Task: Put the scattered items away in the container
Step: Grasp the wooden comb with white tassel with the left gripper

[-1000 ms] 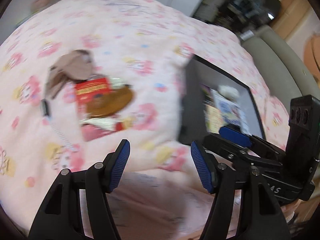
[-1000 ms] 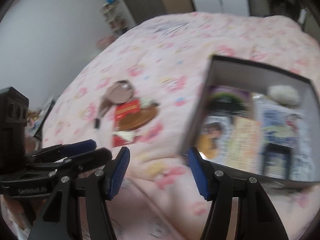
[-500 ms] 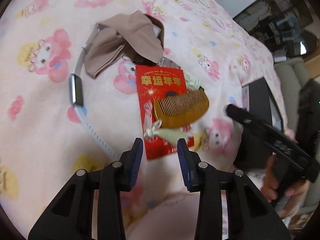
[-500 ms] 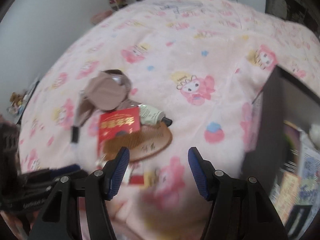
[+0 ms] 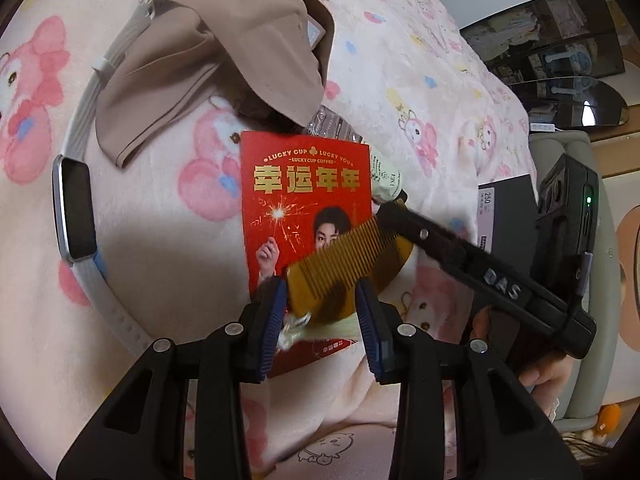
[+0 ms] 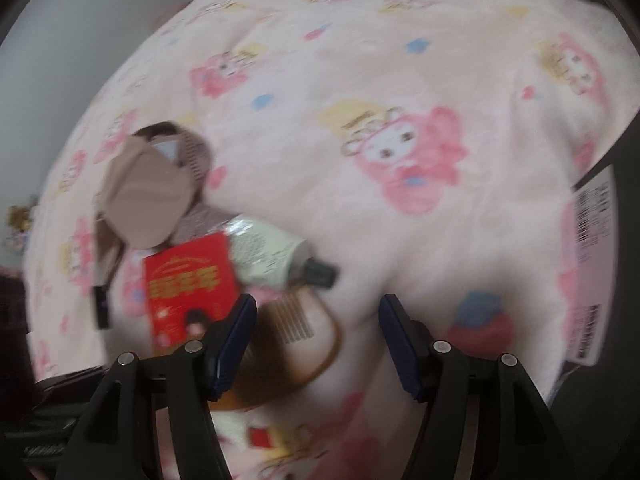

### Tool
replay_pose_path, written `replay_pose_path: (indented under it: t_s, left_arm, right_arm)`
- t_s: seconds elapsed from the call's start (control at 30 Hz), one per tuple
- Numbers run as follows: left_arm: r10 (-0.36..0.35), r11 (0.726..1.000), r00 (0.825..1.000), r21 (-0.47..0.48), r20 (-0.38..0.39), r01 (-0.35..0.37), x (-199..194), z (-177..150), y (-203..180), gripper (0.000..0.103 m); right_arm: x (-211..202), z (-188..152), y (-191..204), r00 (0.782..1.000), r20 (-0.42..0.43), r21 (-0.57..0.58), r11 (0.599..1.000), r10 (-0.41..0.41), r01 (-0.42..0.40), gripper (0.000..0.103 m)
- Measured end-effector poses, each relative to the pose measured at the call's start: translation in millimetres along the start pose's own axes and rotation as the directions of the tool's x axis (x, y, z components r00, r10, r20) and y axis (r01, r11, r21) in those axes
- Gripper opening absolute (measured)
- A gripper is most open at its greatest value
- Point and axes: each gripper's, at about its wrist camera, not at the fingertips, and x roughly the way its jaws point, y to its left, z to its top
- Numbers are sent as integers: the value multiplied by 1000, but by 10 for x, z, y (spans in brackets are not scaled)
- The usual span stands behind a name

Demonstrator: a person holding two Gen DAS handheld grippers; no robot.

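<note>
The left gripper (image 5: 321,308) stands with jaws spread either side of the comb's (image 5: 352,268) near end, not pinching it. The comb lies across the red packet (image 5: 296,200) on the blanket (image 5: 168,240). The right gripper (image 6: 318,340) gapes wide, its fingers over the comb's far end, with the box (image 5: 508,216) beyond.

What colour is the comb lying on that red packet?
Amber-brown; the wide flat comb lies between the left claw fingers, clearest in the left wrist view.

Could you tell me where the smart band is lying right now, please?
In the left wrist view, the smart band lies on the pink blanket at far left, curving beside the beige cap, left of the red leaflet.
</note>
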Motion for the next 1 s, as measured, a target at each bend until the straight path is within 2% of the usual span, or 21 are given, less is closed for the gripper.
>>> replay_pose_path:
  t_s: [0.07,0.17,0.23,0.27,0.37,0.43,0.5,0.6,0.7,0.8,0.9,1.0]
  left_arm:
    - [-17,1000,1000,-16,4,17,-34,-21,37,35]
    - [29,999,999,-30,27,-28,-141,-155,122,36]
    - [18,999,1000,-44,24,-17,-184,-245,202,36]
    - [2,999,1000,-52,15,-1,-189,-282,239,36]
    - [-3,998,1000,-67,-2,2,-169,-339,317,36]
    - [-10,997,1000,-77,2,10,-163,-373,357,36]
    - [-14,996,1000,-86,25,17,-175,-382,368,36]
    - [-13,996,996,-85,90,20,-264,-389,334,37]
    - [39,996,991,-82,126,-28,-356,-396,317,38]
    - [48,994,992,-103,119,-36,-349,-413,366,38]
    - [57,990,995,-134,79,-46,-244,-422,435,37]
    - [43,993,995,-112,87,-33,-308,-444,349,38]
  right_arm:
    - [-42,-75,68,999,-24,-22,999,38,-39,53]
    - [-111,-267,161,995,-66,-63,995,78,-83,52]
    - [-153,-387,200,989,-91,-79,989,115,-123,52]
    - [-186,-418,212,989,-86,-89,988,117,-125,52]
    - [-274,-388,192,999,-10,-100,994,49,-50,52]
    - [-253,-349,170,1000,7,-99,995,22,-22,52]
    - [-171,-339,172,999,-20,-114,992,44,-46,52]
    - [-204,-411,265,996,-23,-160,983,83,-86,39]
    - [-322,-535,372,993,-45,-193,974,109,-116,38]
    - [-400,-606,404,989,-68,-210,967,131,-142,38]
    - [-314,-619,402,991,-77,-207,971,108,-122,38]
    - [-214,-626,383,989,-94,-202,970,119,-135,33]
